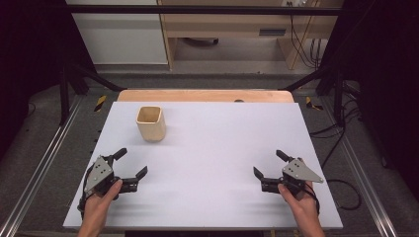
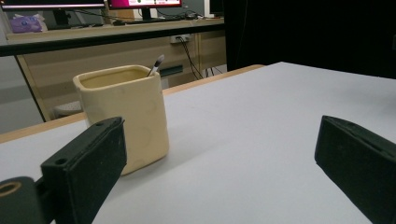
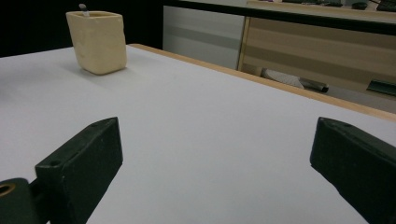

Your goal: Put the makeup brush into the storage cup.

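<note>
A cream square cup point(image 1: 150, 123) stands upright on the white table top point(image 1: 217, 143), at its far left. In the left gripper view the cup point(image 2: 126, 116) is close, just behind the left jaw, and a thin grey-tipped stick point(image 2: 157, 64) pokes above its rim. The right gripper view has the cup point(image 3: 98, 42) far off at upper left. My left gripper point(image 1: 132, 162) rests near the front left edge, open and holding nothing. My right gripper point(image 1: 267, 163) sits near the front right edge, also open and holding nothing. A hand holds each gripper.
A wooden strip point(image 1: 205, 95) borders the table's far edge. Beyond it stand a wooden desk point(image 1: 232, 29) and a white cabinet point(image 1: 118, 34). Black frame posts and cables point(image 1: 341, 133) flank the table on the grey floor. Monitors point(image 2: 144, 3) sit on a bench.
</note>
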`<state>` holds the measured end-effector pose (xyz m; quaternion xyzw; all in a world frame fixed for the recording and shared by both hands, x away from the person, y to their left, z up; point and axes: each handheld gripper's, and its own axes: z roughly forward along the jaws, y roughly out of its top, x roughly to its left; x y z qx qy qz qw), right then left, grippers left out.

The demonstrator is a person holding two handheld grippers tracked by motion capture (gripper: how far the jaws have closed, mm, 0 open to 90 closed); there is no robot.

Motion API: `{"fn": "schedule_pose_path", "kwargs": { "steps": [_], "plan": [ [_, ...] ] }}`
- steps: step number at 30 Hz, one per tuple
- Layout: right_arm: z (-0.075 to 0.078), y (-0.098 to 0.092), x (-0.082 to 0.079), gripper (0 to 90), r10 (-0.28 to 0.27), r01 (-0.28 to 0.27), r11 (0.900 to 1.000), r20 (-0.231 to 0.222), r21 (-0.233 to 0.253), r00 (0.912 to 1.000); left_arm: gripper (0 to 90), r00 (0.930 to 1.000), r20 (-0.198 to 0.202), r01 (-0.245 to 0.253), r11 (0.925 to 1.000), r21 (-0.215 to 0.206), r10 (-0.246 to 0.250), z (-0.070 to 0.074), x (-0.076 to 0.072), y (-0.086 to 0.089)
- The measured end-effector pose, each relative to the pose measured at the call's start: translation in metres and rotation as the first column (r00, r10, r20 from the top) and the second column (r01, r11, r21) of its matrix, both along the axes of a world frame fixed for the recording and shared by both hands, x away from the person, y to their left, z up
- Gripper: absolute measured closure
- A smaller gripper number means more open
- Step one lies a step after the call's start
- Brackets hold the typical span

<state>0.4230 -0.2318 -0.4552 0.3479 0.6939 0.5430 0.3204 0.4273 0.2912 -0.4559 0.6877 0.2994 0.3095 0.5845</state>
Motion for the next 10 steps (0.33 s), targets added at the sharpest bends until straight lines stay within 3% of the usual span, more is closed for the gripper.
{"fn": "schedule_pose_path", "kwargs": {
  "steps": [10],
  "plan": [
    [-0.0029, -0.0035, 0.0029, 2.9, -0.024, 0.024, 1.0, 0.004, -0.014, 0.9997, 2.1, 0.9996, 0.022, -0.021, 0.9997, -0.011, 0.021, 0.0012, -0.0027, 0.0072]
  ]
}}
